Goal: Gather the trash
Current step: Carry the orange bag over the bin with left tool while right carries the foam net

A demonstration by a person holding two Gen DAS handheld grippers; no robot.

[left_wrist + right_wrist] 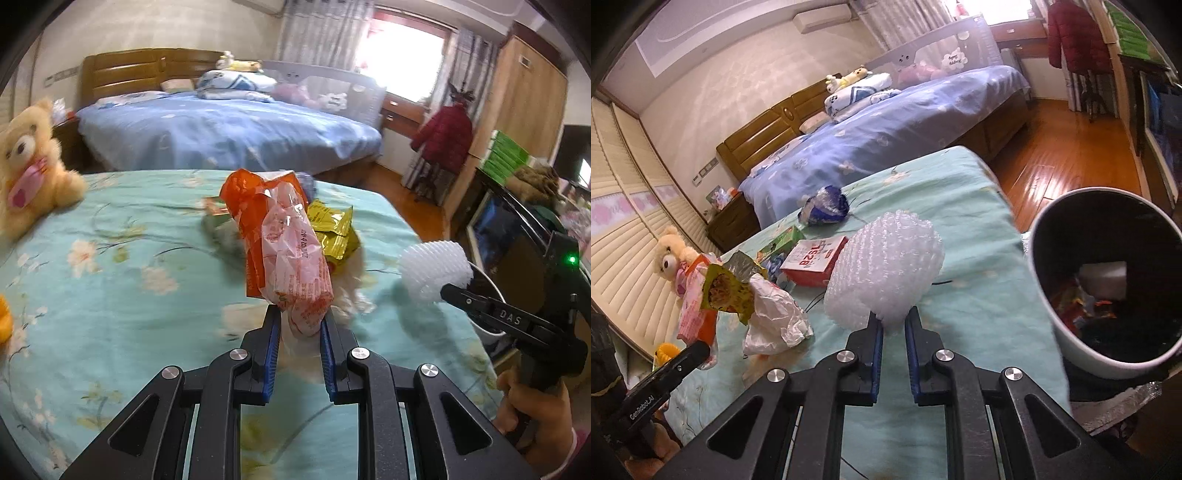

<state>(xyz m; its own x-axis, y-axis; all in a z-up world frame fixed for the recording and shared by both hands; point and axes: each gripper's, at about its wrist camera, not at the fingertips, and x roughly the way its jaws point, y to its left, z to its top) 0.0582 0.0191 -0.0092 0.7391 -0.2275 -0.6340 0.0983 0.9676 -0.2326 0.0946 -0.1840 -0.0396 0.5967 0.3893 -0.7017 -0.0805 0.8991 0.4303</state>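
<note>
My left gripper (298,317) is shut on an orange-and-pink plastic wrapper (286,254) and holds it above the green floral bed (110,258). A yellow snack packet (334,230) lies behind it. My right gripper (894,321) is shut on a roll of white bubble wrap (886,269), also seen in the left wrist view (436,271). A white trash bin (1067,332) with trash inside stands to the right of the bed. In the right wrist view the wrapper (698,306), a crumpled white paper (775,317), a red-and-white box (812,262) and a blue crumpled wrapper (825,205) are in view.
A teddy bear (29,166) sits at the bed's left side. A second bed with blue sheets (221,133) stands behind. A wooden floor (1063,162) lies to the right, with a dark cabinet (509,229) and a red coat (445,133).
</note>
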